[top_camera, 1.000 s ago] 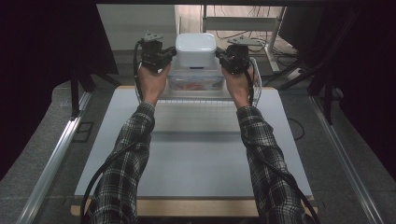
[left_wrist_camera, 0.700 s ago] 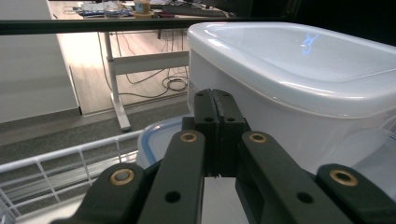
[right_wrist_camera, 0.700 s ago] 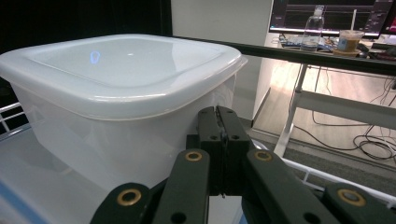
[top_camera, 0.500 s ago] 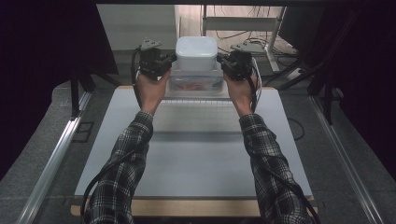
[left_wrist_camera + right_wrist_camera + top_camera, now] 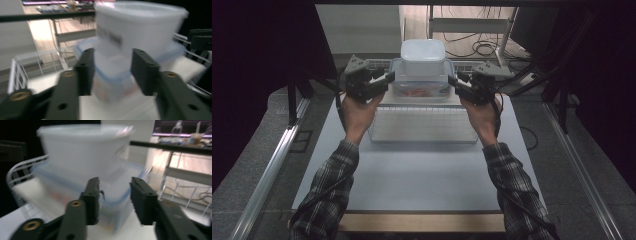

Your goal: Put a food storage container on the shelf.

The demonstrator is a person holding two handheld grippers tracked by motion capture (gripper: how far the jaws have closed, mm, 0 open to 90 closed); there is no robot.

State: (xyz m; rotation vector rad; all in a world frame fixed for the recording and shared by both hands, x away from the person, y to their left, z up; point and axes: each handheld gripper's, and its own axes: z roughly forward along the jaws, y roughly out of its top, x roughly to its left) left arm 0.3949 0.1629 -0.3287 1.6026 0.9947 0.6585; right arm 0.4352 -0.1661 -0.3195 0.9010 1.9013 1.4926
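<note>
A: Left gripper [image 5: 388,79] and right gripper [image 5: 454,81], jaws apart, holding nothing, flank the clear lidded box [image 5: 422,88] in the wire basket [image 5: 422,134]; white tub [image 5: 422,57] stacked on it.

B: Approach step, I'd judge. Next: close evenly on both ends.

A: Left gripper view, blurred, shows the blue lid rim [image 5: 110,76] between the jaws; high view shows spacing.

We see a clear plastic food container [image 5: 422,85] with a blue-edged lid sitting upright at the far middle of the desk [image 5: 422,170], something orange-red showing through its wall. Stacked on its lid stands a white translucent tub [image 5: 422,57], upright, square with rounded corners, lid closed.
</note>
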